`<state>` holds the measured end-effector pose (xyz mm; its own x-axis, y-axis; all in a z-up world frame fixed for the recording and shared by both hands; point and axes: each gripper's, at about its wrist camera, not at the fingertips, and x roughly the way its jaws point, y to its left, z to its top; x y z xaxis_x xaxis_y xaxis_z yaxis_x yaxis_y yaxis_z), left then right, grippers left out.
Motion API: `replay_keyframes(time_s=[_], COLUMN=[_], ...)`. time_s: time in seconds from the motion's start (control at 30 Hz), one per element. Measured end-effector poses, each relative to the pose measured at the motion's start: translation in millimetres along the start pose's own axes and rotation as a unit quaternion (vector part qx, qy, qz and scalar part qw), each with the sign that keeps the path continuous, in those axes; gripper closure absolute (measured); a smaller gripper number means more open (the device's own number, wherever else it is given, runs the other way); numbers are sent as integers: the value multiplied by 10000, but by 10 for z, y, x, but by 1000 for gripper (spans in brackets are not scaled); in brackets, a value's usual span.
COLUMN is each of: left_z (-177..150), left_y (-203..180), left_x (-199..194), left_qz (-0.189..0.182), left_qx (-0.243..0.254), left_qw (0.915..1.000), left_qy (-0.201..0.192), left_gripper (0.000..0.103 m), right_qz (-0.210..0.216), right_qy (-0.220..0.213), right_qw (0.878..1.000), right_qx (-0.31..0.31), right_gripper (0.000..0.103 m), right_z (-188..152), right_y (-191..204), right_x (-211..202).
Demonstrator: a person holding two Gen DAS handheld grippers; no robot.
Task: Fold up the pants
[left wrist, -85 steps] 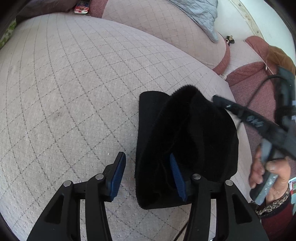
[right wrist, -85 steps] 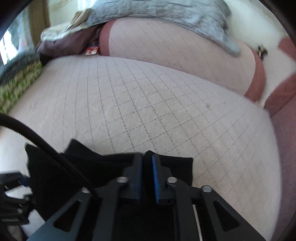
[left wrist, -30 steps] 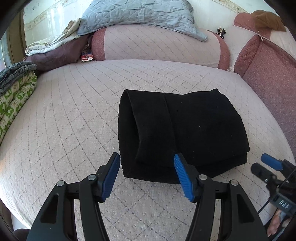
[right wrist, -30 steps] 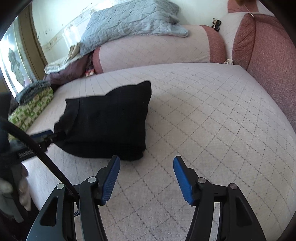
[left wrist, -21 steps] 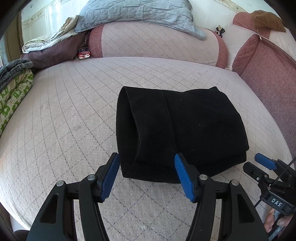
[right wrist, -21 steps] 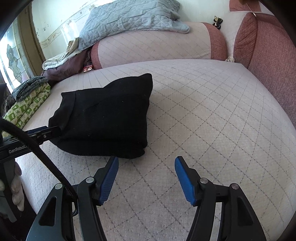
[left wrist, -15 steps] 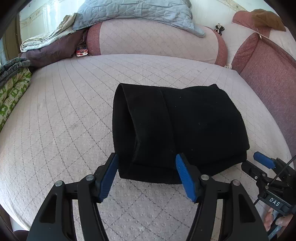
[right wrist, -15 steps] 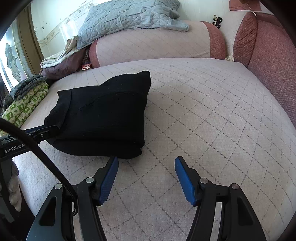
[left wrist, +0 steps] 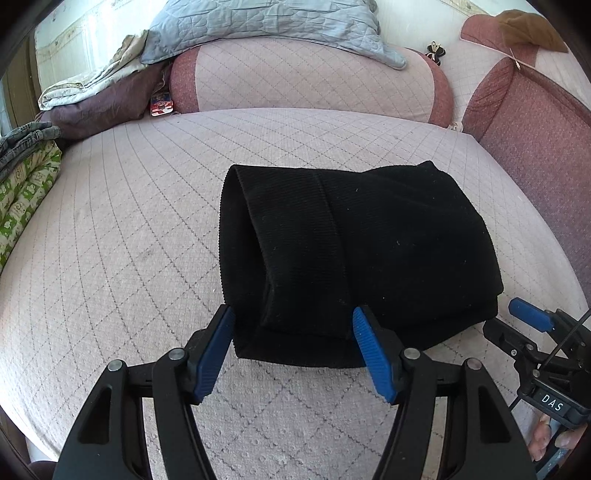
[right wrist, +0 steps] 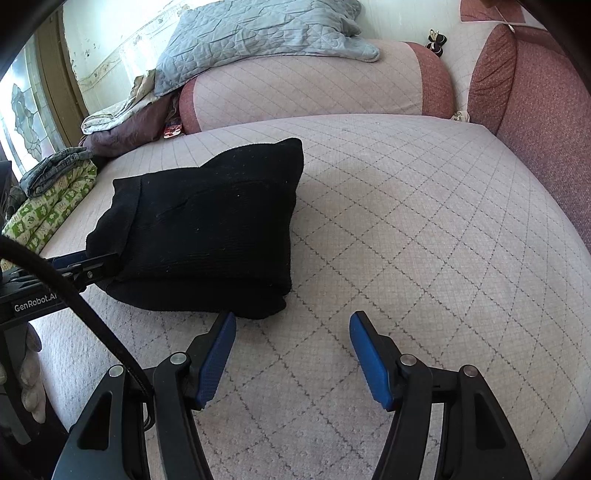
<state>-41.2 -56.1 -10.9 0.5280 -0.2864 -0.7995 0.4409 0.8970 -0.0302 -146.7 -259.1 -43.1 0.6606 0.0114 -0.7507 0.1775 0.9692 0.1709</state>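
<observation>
Blue-padded left gripper (left wrist: 291,334) spread wide, straddling the near edge of the folded black pants (left wrist: 362,251), pads just beside the cloth, nothing clamped. Right gripper (right wrist: 291,332) equally wide, hovering over bare quilted pink bed cover (right wrist: 424,229), holding nothing; pants ahead and to its left, just beyond the left pad. Beyond the pants: one bolster (left wrist: 314,79) under one grey-blue quilt (left wrist: 266,18). Far left: one green patterned blanket (left wrist: 22,192). Far right: maroon cushion (right wrist: 546,110). One pair of pants, two grippers.

Folded pants (right wrist: 207,225) block left half of mattress (right wrist: 424,229); right half free; bolster (right wrist: 306,88) walls far edge.
</observation>
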Motion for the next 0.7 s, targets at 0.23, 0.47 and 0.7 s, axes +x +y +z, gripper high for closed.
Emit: replay_keyframes(time_s=[0.23, 0.47, 0.7], left_z=[-9, -19, -20], left_y=[-16, -28, -31], left_x=[-25, -32, -37], left_qz=[26, 40, 19], left_qx=[42, 70, 67], left_qw=[10000, 10000, 10000], left_qy=[-24, -21, -4], left_gripper=[37, 37, 37], right_qz=[-27, -40, -44], right_qy=[-41, -55, -52], right_qw=[10000, 10000, 9999], right_qx=[-43, -72, -76], right_gripper=[34, 34, 34], right_z=[-21, -26, -36], right_y=[42, 63, 71], right_x=[-34, -51, -57])
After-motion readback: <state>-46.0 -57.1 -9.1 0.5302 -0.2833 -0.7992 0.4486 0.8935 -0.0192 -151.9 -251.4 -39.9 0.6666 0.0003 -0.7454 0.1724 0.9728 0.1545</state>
